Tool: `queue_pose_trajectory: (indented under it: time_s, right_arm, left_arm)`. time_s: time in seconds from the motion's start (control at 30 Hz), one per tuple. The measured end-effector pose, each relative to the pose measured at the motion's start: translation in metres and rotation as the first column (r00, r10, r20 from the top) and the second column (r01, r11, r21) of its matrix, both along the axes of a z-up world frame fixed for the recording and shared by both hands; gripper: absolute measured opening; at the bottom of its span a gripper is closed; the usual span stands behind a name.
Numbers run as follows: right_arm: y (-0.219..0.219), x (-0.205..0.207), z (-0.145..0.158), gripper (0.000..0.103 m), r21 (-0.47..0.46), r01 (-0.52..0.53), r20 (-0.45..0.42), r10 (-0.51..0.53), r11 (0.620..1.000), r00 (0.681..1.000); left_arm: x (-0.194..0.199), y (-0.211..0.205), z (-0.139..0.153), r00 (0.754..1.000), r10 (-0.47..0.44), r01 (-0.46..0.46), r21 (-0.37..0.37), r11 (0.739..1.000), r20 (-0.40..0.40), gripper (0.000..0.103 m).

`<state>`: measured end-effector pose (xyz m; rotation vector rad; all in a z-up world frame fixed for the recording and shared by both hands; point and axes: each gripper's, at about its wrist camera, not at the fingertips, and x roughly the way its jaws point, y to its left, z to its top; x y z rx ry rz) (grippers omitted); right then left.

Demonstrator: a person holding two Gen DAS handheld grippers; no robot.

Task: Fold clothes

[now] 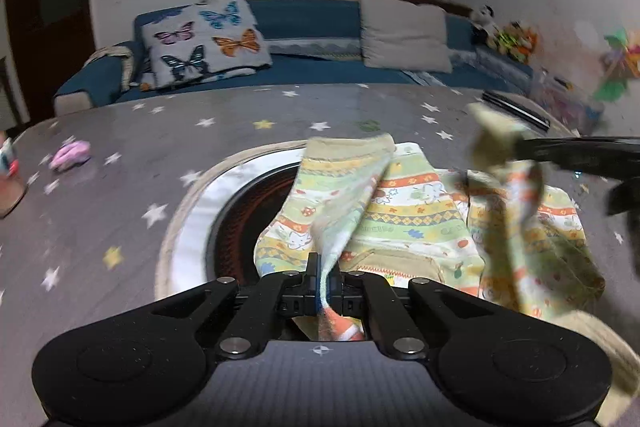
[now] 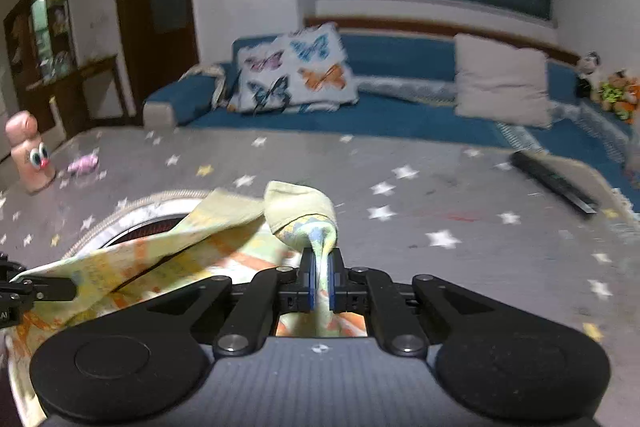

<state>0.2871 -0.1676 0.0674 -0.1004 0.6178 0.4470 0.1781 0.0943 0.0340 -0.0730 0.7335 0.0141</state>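
Yellow-green patterned garment [image 1: 404, 215] lies ahead of the left tool [image 1: 325, 283], which clamps one edge; the right tool [image 2: 321, 281] clamps another, above the star-printed bench [image 2: 440, 203].

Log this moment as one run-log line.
left gripper: shut on patterned garment | right gripper: shut on garment | garment lifted over table

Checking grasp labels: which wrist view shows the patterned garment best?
Left wrist: the patterned garment lies spread out, both pinched ends in frame. Right wrist shows it bunched, blurred, mostly hidden behind the right gripper.
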Motion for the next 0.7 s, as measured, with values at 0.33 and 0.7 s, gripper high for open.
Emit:
queue_pose_trajectory:
  time_s: [0.33, 0.7]
  right_arm:
    - [-0.096, -0.068, 0.012, 0.005, 0.044, 0.175, 0.028, -0.176, 0.984, 0.984]
    - [-0.202, -0.149, -0.007, 0.009, 0.078, 0.382, -0.019, -0.381, 0.921, 0.924]
  left_arm:
    - [-0.082, 0.019, 0.007, 0.995, 0.092, -0.090, -0.045, 0.995, 0.040, 0.002]
    - [-0.164, 0.009, -0.014, 0.996, 0.092, -0.093, -0.047, 0.995, -0.021, 0.002]
